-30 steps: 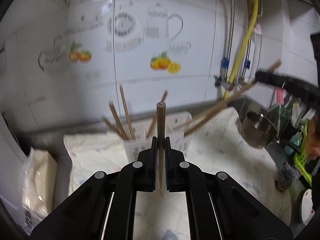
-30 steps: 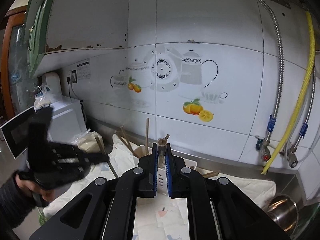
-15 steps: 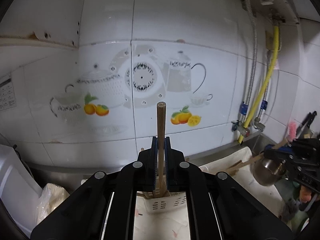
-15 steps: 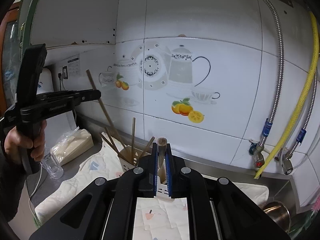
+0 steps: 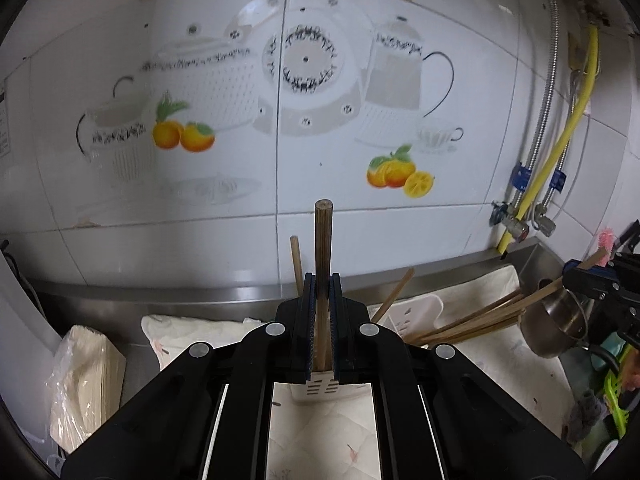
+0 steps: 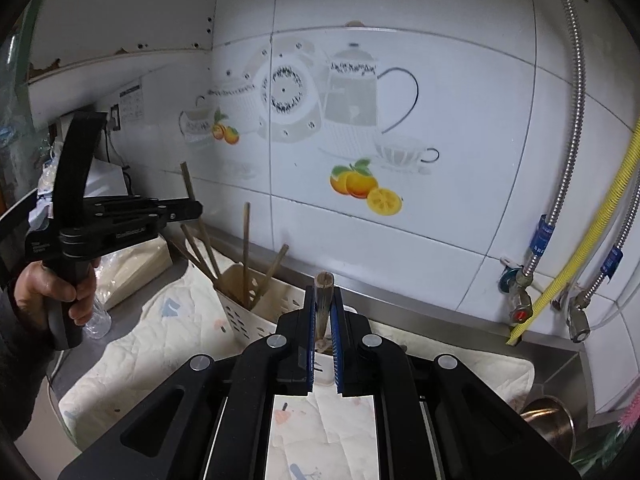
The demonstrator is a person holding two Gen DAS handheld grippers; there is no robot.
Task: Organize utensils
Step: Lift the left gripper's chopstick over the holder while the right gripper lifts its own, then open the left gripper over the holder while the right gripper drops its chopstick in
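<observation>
Above the holder (image 6: 256, 312), each tool (image 5: 322, 320) (image 6: 323, 336) grips one chopstick (image 5: 322, 248) (image 6: 323, 300).

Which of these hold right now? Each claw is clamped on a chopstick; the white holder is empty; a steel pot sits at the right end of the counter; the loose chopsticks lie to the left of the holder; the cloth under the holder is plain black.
1. Left claw and right claw each grip a brown wooden chopstick. True.
2. The white slotted plastic holder is empty. False: several chopsticks stand in it.
3. A round steel pot sits at the counter's right end. True.
4. The loose wooden chopsticks lie left of the holder. False: they lie to its right.
5. The quilted cloth is plain black. False: it is pale with small prints.
</observation>
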